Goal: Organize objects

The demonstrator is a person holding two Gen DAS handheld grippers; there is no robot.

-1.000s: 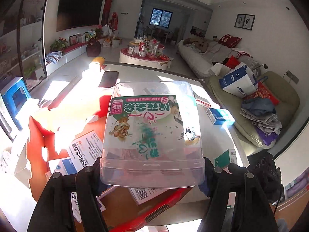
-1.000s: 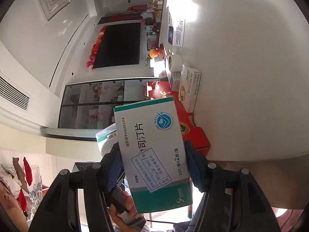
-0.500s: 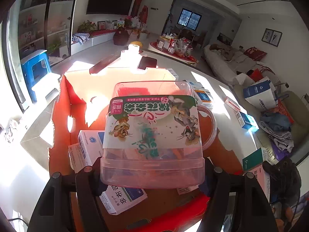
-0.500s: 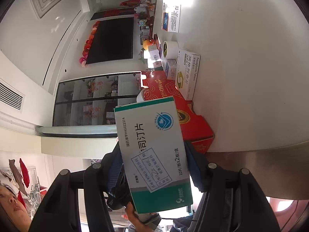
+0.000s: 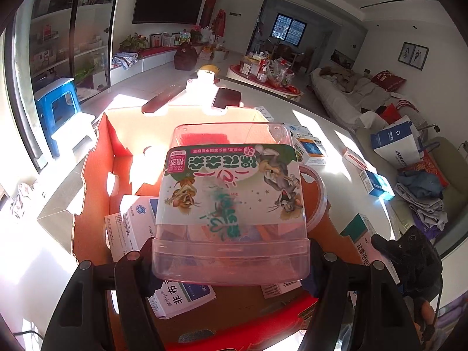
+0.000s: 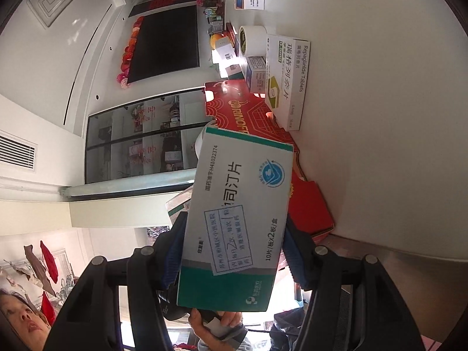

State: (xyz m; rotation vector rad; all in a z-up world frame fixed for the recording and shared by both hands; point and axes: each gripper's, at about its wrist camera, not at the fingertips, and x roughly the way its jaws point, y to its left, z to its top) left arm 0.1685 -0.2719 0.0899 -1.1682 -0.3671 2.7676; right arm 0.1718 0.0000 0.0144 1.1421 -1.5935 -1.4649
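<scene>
Placement step, judged from how things lie. Left gripper (image 5: 231, 259) is clamped across the near end of a clear plastic box (image 5: 231, 201) with a cartoon label; both pads press its side walls. Box hangs tilted forward and down over the open red carton (image 5: 96, 181), above the carton floor rather than resting on it, as far as the left wrist view shows.

Already in the carton: white medicine boxes (image 5: 128, 231) at the left and under the clear box, and a tape roll (image 5: 317, 201) showing behind the clear box's right edge. More small medicine cartons (image 5: 311, 149) lie on the white table (image 5: 336, 134), just beyond the carton's right wall.

Right gripper (image 6: 234, 248) is clamped on a green-and-white medicine box (image 6: 239, 213), pads on its two long edges, pointing roughly level. In the right wrist view, heavily rolled, the red carton (image 6: 251, 117) lies beyond the held box, with a Repaglinide box (image 6: 288, 82) and a second tape roll (image 6: 253, 41) on the table past it.

Next move, my estimate: lower the clear box into the free floor space toward the carton's middle, then spread the left jaws. The held green-and-white box comes after. Free space looks tight; the clear box may land on the white boxes and sit crooked.
</scene>
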